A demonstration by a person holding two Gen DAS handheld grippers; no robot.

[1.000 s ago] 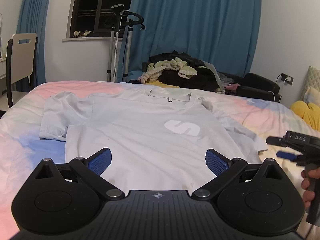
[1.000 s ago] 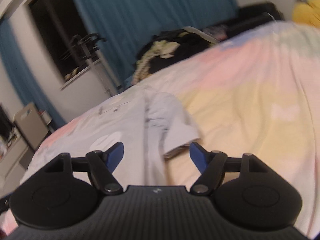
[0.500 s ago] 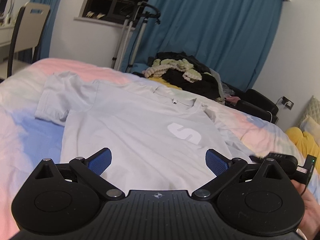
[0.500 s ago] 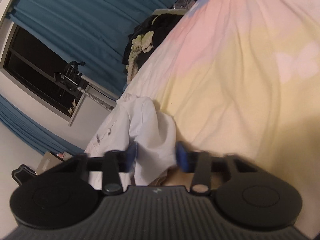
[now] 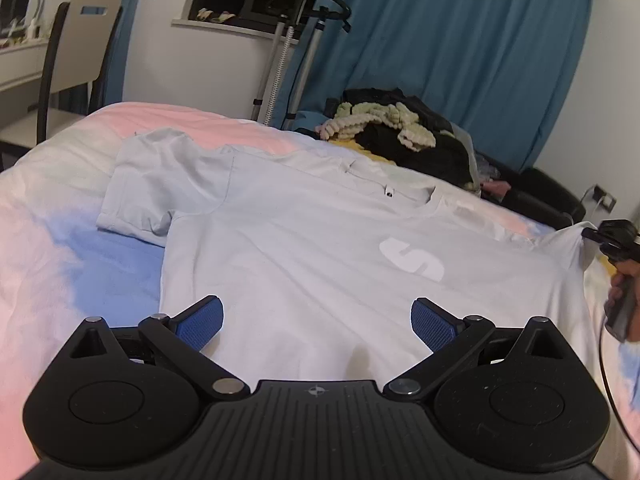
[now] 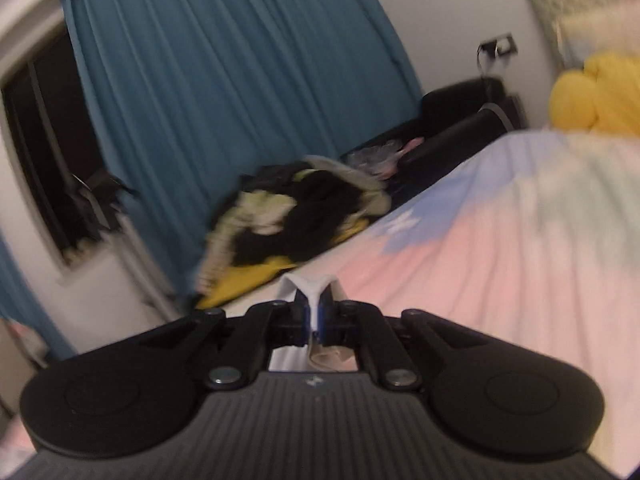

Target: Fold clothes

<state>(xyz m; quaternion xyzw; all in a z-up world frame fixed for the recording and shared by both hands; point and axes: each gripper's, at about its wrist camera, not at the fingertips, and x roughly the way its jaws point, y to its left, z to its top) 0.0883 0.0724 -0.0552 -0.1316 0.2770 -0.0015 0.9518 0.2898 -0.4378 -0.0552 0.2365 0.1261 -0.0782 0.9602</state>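
The shirt (image 5: pixel 304 248) lies flat on the bed (image 5: pixel 48 248), collar toward the far clothes pile (image 5: pixel 400 136) — hem near the left gripper (image 5: pixel 316 320), whose jaws gape empty. Bare bedding flanks its left sleeve; the right gripper (image 6: pixel 316 312) is clenched on the right sleeve (image 5: pixel 568 244), lifted off the bed.

Your right wrist view is motion-blurred: the heap of dark clothes (image 6: pixel 304 212) at centre left shows no garment outlines. Your T-shirt (image 5: pixel 320 264) has its lower hem hidden behind the gripper body. Your hand (image 5: pixel 624 292) is cut off at the right edge.
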